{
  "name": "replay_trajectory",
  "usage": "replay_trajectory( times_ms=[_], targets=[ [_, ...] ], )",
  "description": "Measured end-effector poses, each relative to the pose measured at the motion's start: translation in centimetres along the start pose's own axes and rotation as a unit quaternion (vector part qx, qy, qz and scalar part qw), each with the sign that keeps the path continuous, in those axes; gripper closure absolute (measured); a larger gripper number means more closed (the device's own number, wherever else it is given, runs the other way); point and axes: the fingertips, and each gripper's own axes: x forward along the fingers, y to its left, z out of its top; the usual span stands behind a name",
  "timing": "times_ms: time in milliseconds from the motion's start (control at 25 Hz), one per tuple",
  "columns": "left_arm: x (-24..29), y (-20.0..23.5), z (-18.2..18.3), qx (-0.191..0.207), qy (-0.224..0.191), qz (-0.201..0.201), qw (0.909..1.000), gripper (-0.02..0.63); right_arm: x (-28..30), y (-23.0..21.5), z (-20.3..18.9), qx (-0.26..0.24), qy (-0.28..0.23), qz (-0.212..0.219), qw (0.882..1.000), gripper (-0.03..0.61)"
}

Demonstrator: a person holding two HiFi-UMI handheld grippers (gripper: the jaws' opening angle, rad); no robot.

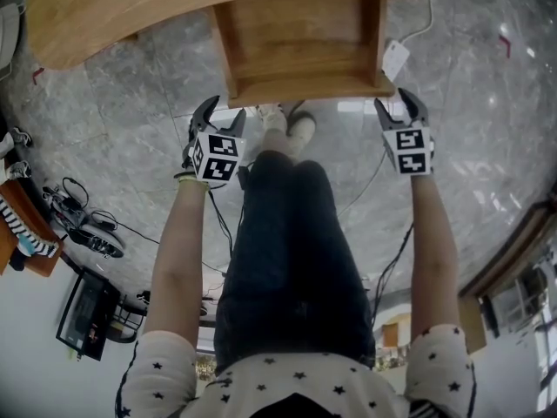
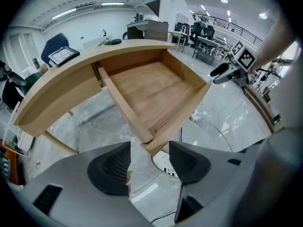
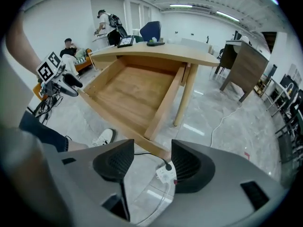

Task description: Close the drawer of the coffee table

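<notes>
Wood throughout: the drawer (image 1: 300, 37) stands pulled well out from under the curved top of the table (image 1: 104, 16), toward the person. It is quite empty, with only bare boards inside. The closing push looks not yet begun; this seems to be the approach.

The left claw (image 1: 218, 113) hangs just before the drawer's left front corner, its jaws wide apart and gripping nothing. In the left gripper view that corner shows in the gap beyond the pads (image 2: 113, 167), apart from them as far as I can tell. The right claw (image 1: 402, 110) sits just beside the right front corner, likewise wide and empty. Past its jaws only the floor (image 1: 487, 94) and a power strip (image 3: 165, 173) are seen.

Next, I judge, both claws need to meet the front board (image 1: 305, 88) evenly and press it straight in, so the drawer does not skew in its opening.
</notes>
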Motion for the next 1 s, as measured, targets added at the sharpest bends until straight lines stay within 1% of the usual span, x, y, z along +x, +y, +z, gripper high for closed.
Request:
replay_trajectory(
  times_ms=[200,360,440,560,720,880,1000],
  targets=[
    [1.3,0.1,-0.5,0.008,0.019,-0.005,0.9998,0.362,1.3,-0.2,-0.5,-0.031,0.02,0.008,0.999,0.322],
    [2.1,-0.1,-0.9,0.034,0.035,-0.014,0.9987,0.362,1.6,0.0,-0.6,-0.054,0.035,0.031,0.997,0.321],
    [2.3,-0.4,-0.8,0.044,0.038,-0.016,0.9982,0.362,1.6,0.0,-1.2,-0.078,0.05,0.034,0.995,0.321],
    [2.7,-0.6,-0.3,0.05,0.036,-0.017,0.9979,0.362,2.0,-0.2,-1.8,-0.097,0.064,0.025,0.993,0.321],
    [3.6,-0.7,0.0,0.062,0.046,-0.02,0.9968,0.362,3.6,-0.3,-2.1,-0.094,0.081,0.017,0.992,0.321],
    [4.3,-0.8,0.3,0.059,0.059,-0.024,0.9963,0.363,4.8,-0.5,-2.4,-0.091,0.096,0.005,0.991,0.321],
    [4.3,-0.7,0.2,0.057,0.061,-0.023,0.9962,0.364,5.5,-0.8,-2.3,-0.105,0.11,-0.006,0.988,0.321]
  ],
)
